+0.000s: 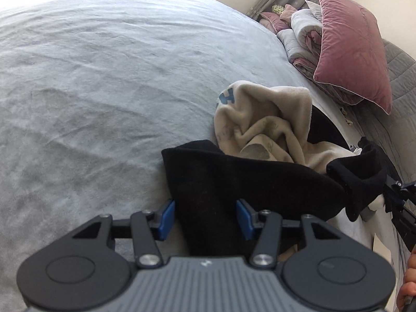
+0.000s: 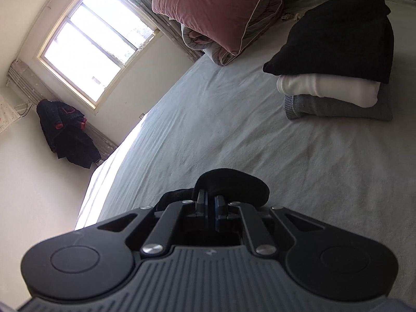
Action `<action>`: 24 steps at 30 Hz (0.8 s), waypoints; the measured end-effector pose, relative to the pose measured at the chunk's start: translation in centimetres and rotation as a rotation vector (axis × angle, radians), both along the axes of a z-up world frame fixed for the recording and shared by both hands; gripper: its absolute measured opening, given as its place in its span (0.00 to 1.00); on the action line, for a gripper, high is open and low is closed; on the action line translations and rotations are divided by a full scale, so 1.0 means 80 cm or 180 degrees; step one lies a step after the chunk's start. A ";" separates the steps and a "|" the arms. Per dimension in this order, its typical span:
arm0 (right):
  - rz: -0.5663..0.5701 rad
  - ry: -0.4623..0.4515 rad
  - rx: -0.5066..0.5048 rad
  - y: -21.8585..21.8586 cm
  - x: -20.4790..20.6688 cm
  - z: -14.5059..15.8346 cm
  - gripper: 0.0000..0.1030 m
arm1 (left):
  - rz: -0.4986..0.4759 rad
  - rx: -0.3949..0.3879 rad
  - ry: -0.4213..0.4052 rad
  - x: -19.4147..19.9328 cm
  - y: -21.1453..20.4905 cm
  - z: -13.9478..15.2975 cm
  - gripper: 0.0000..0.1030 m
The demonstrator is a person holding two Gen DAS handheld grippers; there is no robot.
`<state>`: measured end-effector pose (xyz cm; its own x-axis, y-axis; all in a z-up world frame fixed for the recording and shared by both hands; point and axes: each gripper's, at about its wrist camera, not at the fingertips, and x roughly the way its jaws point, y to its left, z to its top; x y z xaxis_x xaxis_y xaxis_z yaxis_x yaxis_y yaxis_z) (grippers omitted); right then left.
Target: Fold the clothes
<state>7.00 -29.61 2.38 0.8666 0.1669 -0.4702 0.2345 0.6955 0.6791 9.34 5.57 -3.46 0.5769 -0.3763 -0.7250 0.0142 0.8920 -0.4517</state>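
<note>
Two claws work a black garment point(image 1: 234, 182) over a pale blue-grey bed point(image 1: 91, 91). In the left wrist view, the left claw point(image 1: 205, 218) sits at 6 o'clock with its blue pads point(image 1: 167, 215) standing about half apart. The black cloth runs between them, but the pads do not appear to press on it. Toward 3 o'clock the same cloth stretches to the right claw point(image 1: 390, 195), which has a bunched end of it. A crumpled cream garment point(image 1: 262, 122) lies just behind the black one, near centre. At 1 o'clock a pink pillow point(image 1: 353, 52) leans on rolled bedding.

In the right wrist view, the right claw point(image 2: 211, 202) is closed tight on a wad of the black cloth at 6 o'clock. At 2 o'clock stands a finished stack of folded clothes point(image 2: 335, 78): black on white on grey. A window point(image 2: 96, 41) fills 10 o'clock.

Judged from this, the step in hand is picking up and spreading the black garment before folding. The next move calls for the left claw to close on an edge, so that both can pull the cloth flat on the bed.

Blue lettering shows on the cream garment, too folded to read. No other writing can be read.
</note>
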 end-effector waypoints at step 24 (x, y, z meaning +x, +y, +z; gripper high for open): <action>0.0863 0.0221 0.0063 0.030 -0.026 -0.010 0.59 | -0.1369 -0.0723 -0.0446 -0.050 -0.089 0.010 0.06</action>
